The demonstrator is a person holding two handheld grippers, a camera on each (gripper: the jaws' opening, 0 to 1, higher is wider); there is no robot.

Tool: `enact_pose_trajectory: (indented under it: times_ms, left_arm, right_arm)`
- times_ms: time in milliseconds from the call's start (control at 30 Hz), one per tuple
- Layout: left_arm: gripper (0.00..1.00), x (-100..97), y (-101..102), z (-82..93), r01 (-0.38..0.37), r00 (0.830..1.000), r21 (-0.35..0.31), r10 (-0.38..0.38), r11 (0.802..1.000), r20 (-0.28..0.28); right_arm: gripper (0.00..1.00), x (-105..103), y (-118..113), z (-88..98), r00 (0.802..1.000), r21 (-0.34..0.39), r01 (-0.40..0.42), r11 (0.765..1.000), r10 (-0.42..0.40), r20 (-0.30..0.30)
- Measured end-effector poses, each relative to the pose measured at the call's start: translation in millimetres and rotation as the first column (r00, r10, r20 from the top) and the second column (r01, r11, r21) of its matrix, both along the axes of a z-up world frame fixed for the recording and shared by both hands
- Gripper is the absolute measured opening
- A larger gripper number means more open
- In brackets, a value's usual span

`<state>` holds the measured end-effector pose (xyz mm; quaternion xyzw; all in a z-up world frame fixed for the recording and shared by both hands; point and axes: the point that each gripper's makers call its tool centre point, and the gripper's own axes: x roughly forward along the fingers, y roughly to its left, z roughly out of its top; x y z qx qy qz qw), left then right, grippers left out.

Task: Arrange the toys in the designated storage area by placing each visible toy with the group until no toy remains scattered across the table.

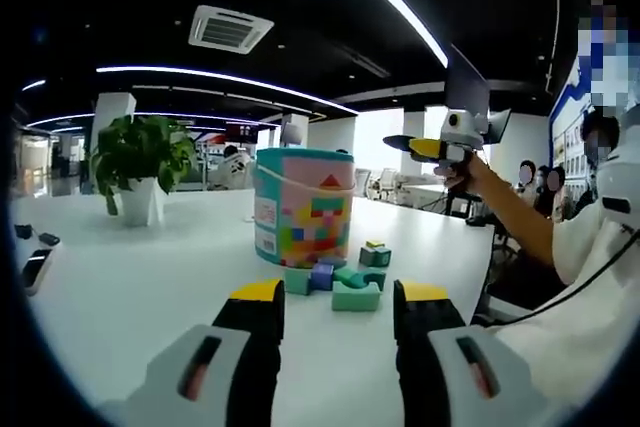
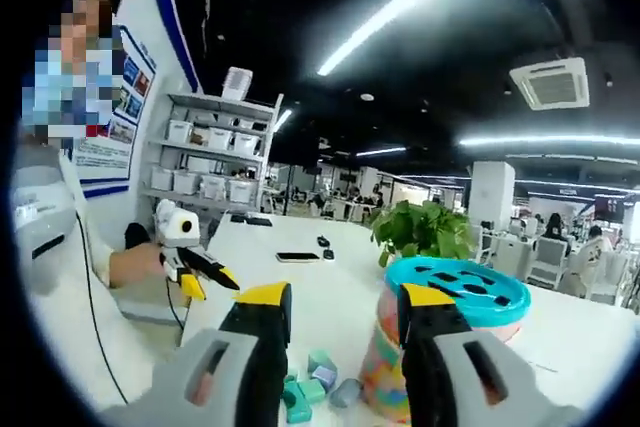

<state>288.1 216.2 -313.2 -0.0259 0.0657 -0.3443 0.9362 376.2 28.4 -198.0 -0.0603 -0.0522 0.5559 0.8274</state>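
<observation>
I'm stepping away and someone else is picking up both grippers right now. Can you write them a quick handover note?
Left gripper: open, empty, low over the white table, aimed at the blocks.
Right gripper: open, empty, raised above the tub.
Toy blocks: a small cluster of green, teal and purple pieces lying on the table at the foot of the block tub; its blue lid is on.
Done: the blocks visible here already lie close together.
Left: whether more toys lie elsewhere cannot be told; check before finishing.
</observation>
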Motion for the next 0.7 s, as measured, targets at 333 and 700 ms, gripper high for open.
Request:
enact_pose_trajectory:
  times_ms: [333, 700]
  left_arm:
    - [0.44, 2.3, 2.7, 0.7, -0.016, 1.000, -0.010, 0.016, 1.000, -0.003]
    - [0.44, 0.3, 4.8, 6.1, -0.005, 1.000, -0.018, 0.005, 1.000, 0.019]
  right_arm:
    - [0.43, 8.5, -18.0, -33.1, 0.995, -0.056, 0.087, 0.995, -0.090, -0.052]
    - [0.39, -13.2, -23.7, -60.1, 0.996, -0.095, 0.073, 0.993, -0.076, -0.037]
